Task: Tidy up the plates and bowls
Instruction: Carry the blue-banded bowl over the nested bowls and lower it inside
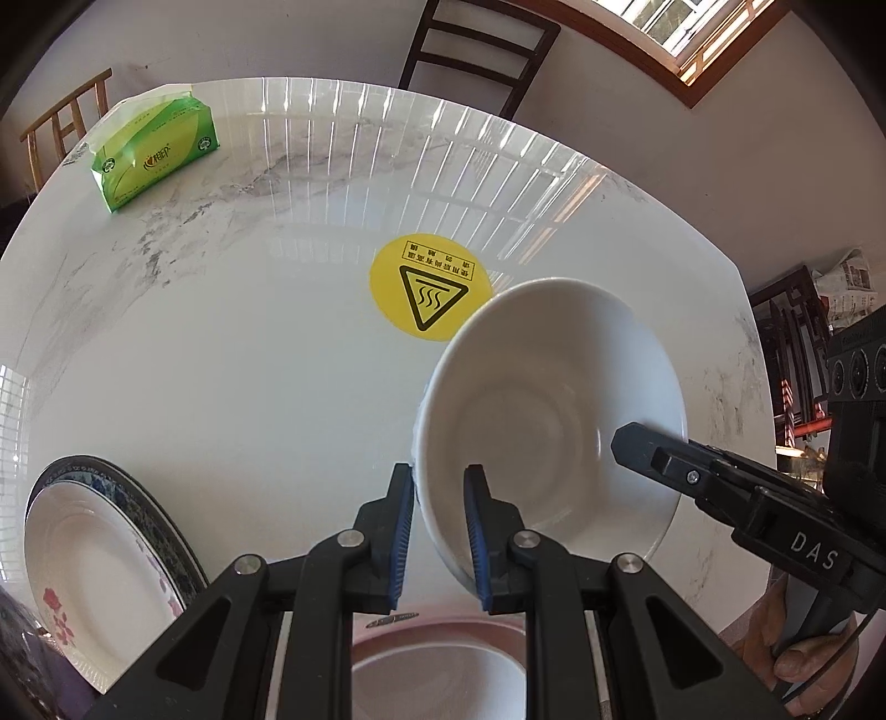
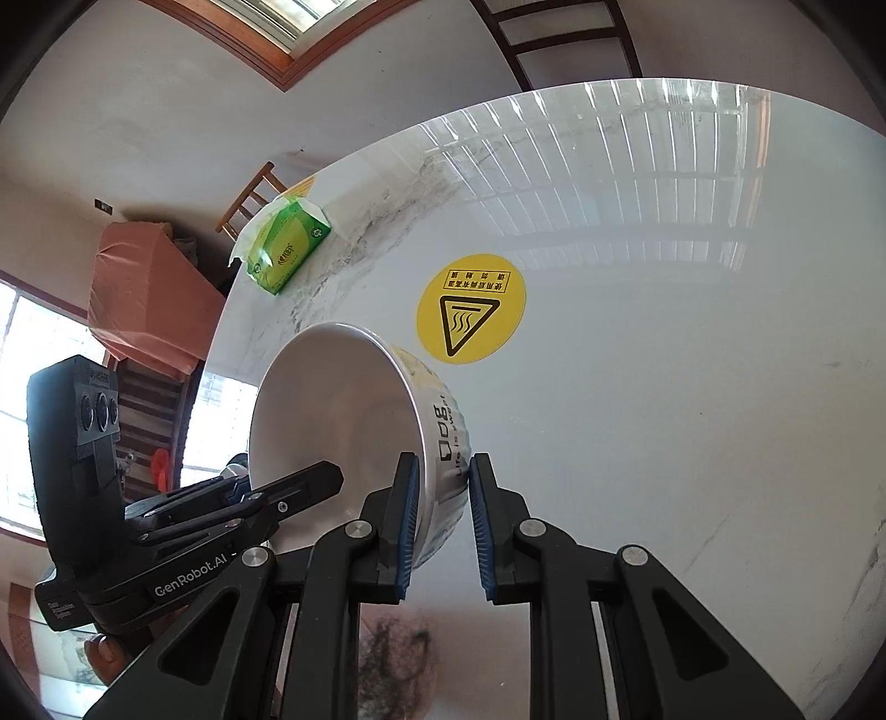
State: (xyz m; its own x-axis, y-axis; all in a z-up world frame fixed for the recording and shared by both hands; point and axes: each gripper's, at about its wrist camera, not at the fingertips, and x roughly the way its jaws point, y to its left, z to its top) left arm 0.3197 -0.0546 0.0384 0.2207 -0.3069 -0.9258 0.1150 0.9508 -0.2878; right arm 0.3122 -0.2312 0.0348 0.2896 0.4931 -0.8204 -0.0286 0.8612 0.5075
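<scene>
- Gripping bowl [image 1: 554, 410] rim: left gripper [image 1: 440, 531] and right gripper [image 2: 440, 526] both clamped on opposite walls.
- Bowl was tilted above table [image 1: 221, 332], sticker [image 1: 432, 285] at 11 o'clock.
- Plates [image 1: 94, 554] lay at 8 o'clock.

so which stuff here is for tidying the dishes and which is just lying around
For the job:
- white bowl, gripped by both tools
- stacked plates
- pink-rimmed dish

Just lying about:
- green tissue pack
- yellow warning sticker
- chairs

Glossy white ceramic bowl [image 1: 554, 410], polished marble-look table [image 1: 232, 332], plastic-wrapped tissue pack [image 1: 158, 152]
</scene>
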